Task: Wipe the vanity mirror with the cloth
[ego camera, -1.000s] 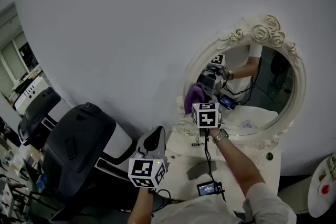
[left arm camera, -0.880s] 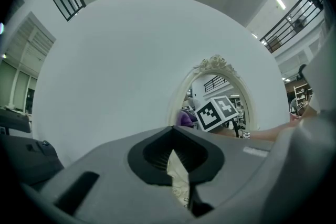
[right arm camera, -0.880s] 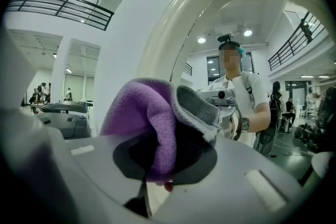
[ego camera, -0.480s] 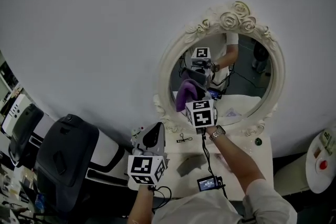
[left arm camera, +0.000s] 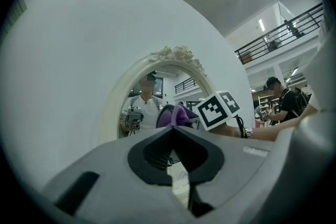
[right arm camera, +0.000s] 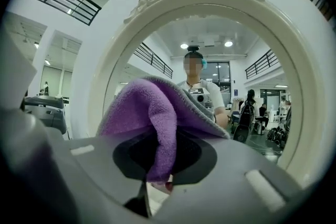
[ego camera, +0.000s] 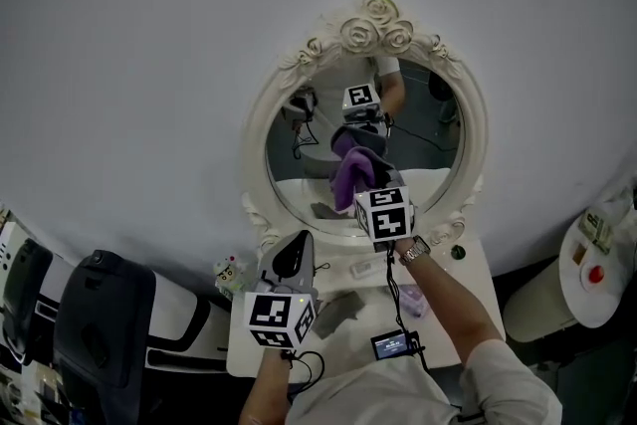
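Observation:
An oval vanity mirror in an ornate white frame (ego camera: 254, 139) stands against the grey wall. My right gripper (ego camera: 360, 182) is shut on a purple cloth (ego camera: 350, 176), which is pressed to the lower middle of the glass. In the right gripper view the cloth (right arm camera: 152, 113) drapes over the right gripper (right arm camera: 163, 134), with the mirror frame (right arm camera: 94, 60) filling the view just ahead. My left gripper (ego camera: 290, 249) hangs low over the table's left part, shut and empty. The left gripper view shows the left gripper (left arm camera: 172, 129), the mirror frame (left arm camera: 118, 107) and the cloth (left arm camera: 176, 117).
The mirror stands on a white vanity table (ego camera: 478, 279), which also carries a small screen device (ego camera: 391, 345), a grey object (ego camera: 348, 312), a little figurine (ego camera: 229, 271) and a dark jar (ego camera: 457, 252). A black chair (ego camera: 95, 333) stands at left. At right is a white round unit (ego camera: 592, 269).
The cloth in my right gripper has slid from the mirror's left edge toward the lower middle of the glass. The head view has swung, so the mirror sits more centrally. The left gripper barely moved.

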Tool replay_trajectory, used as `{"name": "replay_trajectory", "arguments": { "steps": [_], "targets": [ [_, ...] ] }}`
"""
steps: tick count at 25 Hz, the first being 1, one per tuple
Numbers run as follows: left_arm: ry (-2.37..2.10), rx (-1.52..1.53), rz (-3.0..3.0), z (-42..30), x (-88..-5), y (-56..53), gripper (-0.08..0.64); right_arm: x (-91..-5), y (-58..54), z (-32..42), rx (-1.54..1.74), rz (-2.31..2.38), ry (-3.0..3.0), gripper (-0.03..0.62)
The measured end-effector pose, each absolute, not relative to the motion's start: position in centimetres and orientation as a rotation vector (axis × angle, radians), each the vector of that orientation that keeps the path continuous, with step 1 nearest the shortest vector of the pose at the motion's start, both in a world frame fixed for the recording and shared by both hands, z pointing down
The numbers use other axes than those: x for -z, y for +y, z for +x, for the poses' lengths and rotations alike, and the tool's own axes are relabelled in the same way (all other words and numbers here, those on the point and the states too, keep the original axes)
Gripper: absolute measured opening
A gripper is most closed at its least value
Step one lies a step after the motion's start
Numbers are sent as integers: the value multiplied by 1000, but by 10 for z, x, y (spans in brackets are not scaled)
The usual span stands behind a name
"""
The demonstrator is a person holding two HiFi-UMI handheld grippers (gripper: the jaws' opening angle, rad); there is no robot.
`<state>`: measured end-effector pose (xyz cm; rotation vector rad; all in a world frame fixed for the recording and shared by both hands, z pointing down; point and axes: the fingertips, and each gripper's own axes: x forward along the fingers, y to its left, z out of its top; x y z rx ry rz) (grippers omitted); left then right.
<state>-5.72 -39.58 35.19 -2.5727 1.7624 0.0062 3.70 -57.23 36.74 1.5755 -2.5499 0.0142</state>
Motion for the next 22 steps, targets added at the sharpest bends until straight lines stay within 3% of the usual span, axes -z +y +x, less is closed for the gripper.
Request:
{"name": "replay_trajectory", "arguments": {
  "steps": [22],
  "targets": [
    [1568, 4, -2726, 28, -364, -427, 3, -379, -594, 248, -159, 1979, -2319, 69]
  ]
}}
